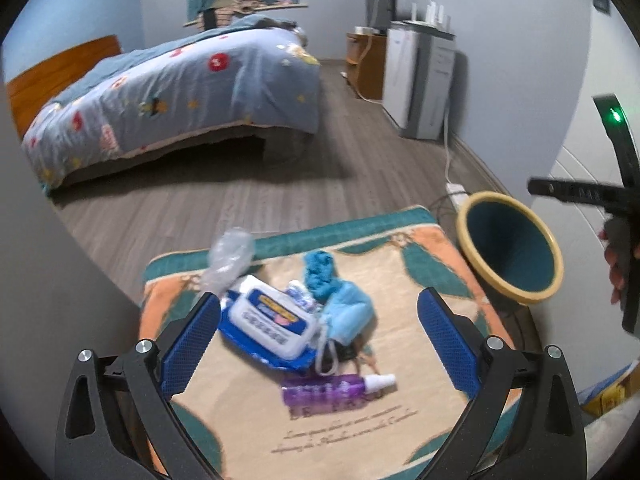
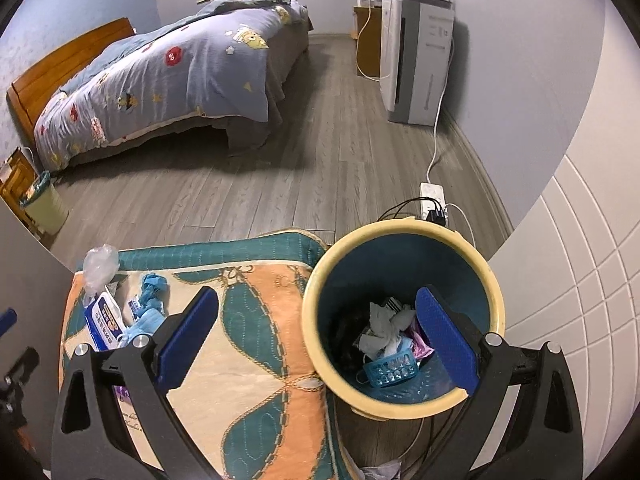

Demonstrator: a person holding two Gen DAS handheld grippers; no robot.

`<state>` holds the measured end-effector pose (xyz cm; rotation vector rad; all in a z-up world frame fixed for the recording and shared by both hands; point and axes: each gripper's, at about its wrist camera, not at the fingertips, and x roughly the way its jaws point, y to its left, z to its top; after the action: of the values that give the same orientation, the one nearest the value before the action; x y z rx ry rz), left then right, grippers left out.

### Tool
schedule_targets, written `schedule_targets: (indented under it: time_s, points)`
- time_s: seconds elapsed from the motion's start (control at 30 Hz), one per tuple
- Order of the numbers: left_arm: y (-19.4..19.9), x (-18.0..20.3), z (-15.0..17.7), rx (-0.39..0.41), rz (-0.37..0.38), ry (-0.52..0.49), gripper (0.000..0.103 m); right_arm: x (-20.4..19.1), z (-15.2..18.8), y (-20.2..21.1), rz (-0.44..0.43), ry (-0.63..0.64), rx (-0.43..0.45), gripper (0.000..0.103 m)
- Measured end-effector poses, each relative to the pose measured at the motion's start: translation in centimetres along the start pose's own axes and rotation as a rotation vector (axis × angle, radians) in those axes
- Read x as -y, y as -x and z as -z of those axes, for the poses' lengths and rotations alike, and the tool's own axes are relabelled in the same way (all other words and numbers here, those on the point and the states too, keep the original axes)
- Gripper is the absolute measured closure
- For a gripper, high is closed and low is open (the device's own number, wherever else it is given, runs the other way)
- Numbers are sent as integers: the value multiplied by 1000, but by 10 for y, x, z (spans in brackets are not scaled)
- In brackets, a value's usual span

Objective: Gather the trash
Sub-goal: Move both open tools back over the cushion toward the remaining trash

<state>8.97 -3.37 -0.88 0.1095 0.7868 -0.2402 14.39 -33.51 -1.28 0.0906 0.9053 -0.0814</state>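
Teal bin [image 2: 402,248] with a cream rim, blue-and-white wipes pack [image 1: 268,322], purple spray bottle [image 1: 324,394].

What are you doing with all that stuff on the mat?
A person is tidying up trash with two hand-held grippers. The left gripper hangs open over the pile: a wipes pack, a blue mask and a purple spray bottle. The right gripper is open and empty above the bin, which already holds crumpled tissue.

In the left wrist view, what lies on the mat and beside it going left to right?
Clear plastic bag → wet wipes pack → blue face mask → trash bin beside the mat. The purple spray bottle lies nearer the camera, below the pack and mask.
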Motion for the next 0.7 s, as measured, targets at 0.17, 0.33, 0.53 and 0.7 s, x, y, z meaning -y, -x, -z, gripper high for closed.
schedule_targets:
  time_s: [0.17, 0.33, 0.53, 0.7]
  points:
    - [3, -23, 0, 19, -64, 35, 5, -32, 11, -10, -15, 17, -50, 6]
    - [1, -39, 3, 24, -124, 23, 5, -76, 27, -18, -58, 127, -57, 6]
    - [-2, -73, 5, 15, -163, 90, 5, -119, 38, -25, -66, 228, -34, 6]
    - [-2, -102, 8, 15, -201, 124, 5, -152, 48, -39, -126, 270, -77, 6]
